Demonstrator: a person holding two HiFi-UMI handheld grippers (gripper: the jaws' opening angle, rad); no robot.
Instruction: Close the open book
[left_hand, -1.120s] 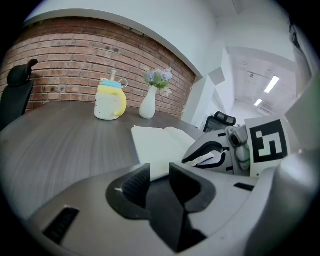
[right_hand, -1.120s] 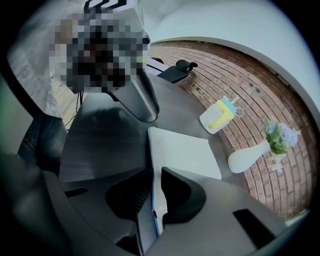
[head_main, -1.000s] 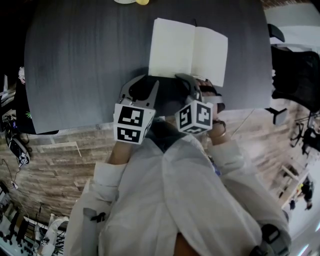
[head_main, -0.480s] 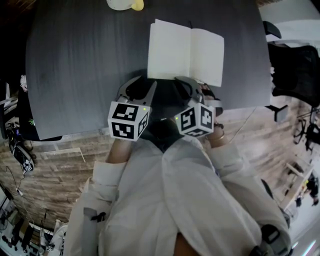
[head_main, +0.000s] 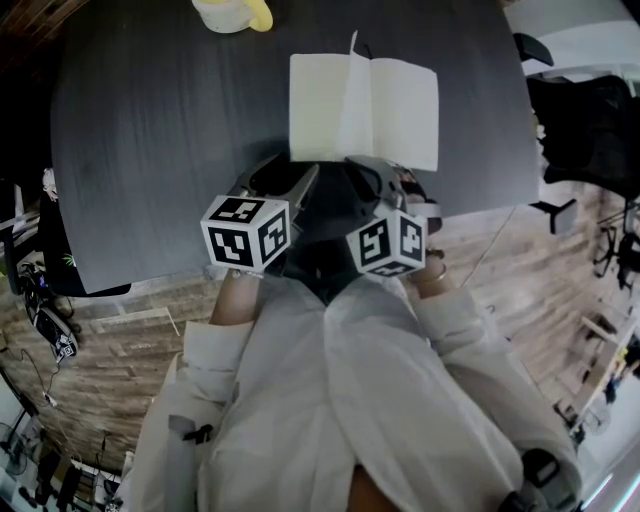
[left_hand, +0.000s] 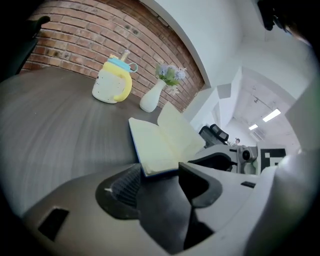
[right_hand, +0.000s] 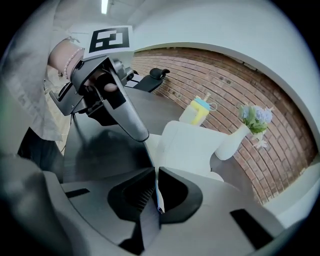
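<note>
head view: the open book (head_main: 390, 110) lies upper centre on the dark table (head_main: 150, 130), one leaf standing at the spine; carry the pinched side over the spine and keep your left gripper (head_main: 283, 180) clear. left gripper view: its jaws have just been opening and stand wide, the book's near edge in the gap, unpressed; a vase (left_hand: 152, 97) shows here, not from above. right gripper view: the right gripper (right_hand: 156, 192) has just been closing and pinches the blue cover edge, hidden from above
</note>
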